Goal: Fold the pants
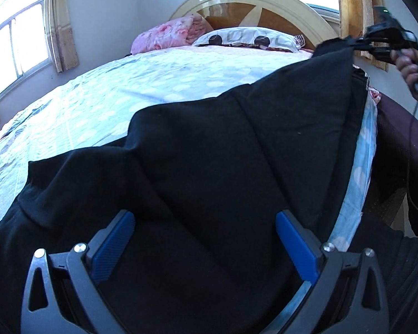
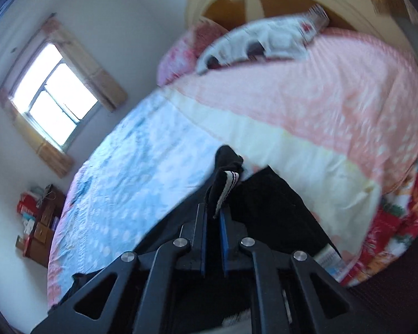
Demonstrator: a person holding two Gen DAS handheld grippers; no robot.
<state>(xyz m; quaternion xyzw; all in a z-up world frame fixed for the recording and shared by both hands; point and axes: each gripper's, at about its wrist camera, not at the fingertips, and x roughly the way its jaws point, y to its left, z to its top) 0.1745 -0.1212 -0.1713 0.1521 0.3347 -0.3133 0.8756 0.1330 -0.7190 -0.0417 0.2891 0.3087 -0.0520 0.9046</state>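
The black pants [image 1: 209, 144] lie spread over the near part of the bed [image 1: 111, 89], on its light blue and pink cover, with one corner lifted off the cover toward the headboard [image 1: 253, 2]. The right tool [image 2: 213, 211] is clamped shut on that corner: in its own view a bunched piece of black cloth with white stripes sits pinched between its blue pads [image 2: 224, 239], and from the left wrist view the same tool [image 1: 359, 45] shows at the upper right, held by a hand [image 1: 409, 66], the cloth drawn up to a peak at its tip. The left tool [image 1: 204, 220] hangs low over the pants with its jaws wide apart; the cloth fills the gap between them, but the blue pads [image 1: 112, 247] do not press on it. Two pillows [image 1: 248, 37] rest against the headboard
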